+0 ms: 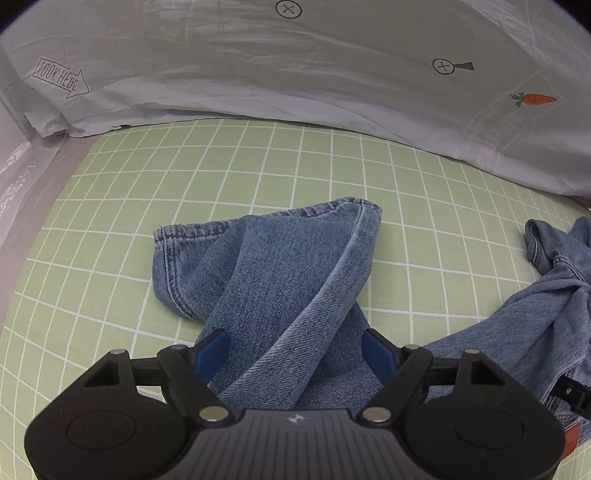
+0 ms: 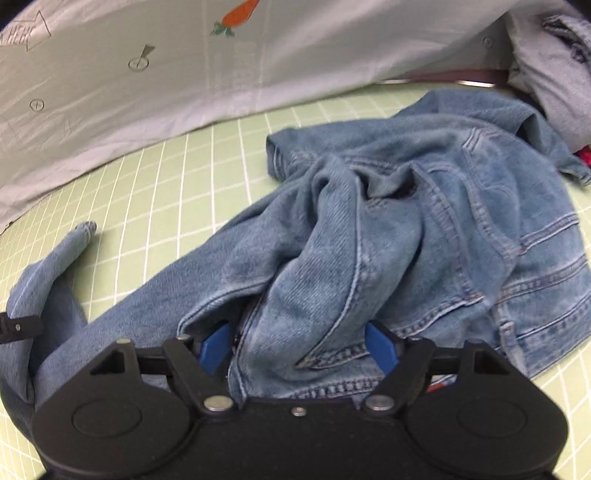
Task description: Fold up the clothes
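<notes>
- 1 pair of blue jeans (image 2: 388, 221) lies crumpled on the green checked desk (image 1: 110, 258).
- 2 tools: left tool (image 1: 299, 354) and right tool (image 2: 299, 347), each spread wide with denim between the blue pads; grip unclear.
- 1 pale printed sheet (image 1: 258, 74) hangs behind.

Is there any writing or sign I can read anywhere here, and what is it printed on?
"LOOK HERE": inside an arrow outline on the white sheet; in the right wrist view it is cut off and blurred.
Circled X marks: signs on the same sheet, no words.
Carrot picture: on the sheet; the faint pale letters below it are too washed out to read.
Red tag on the jeans: too small to read.
</notes>
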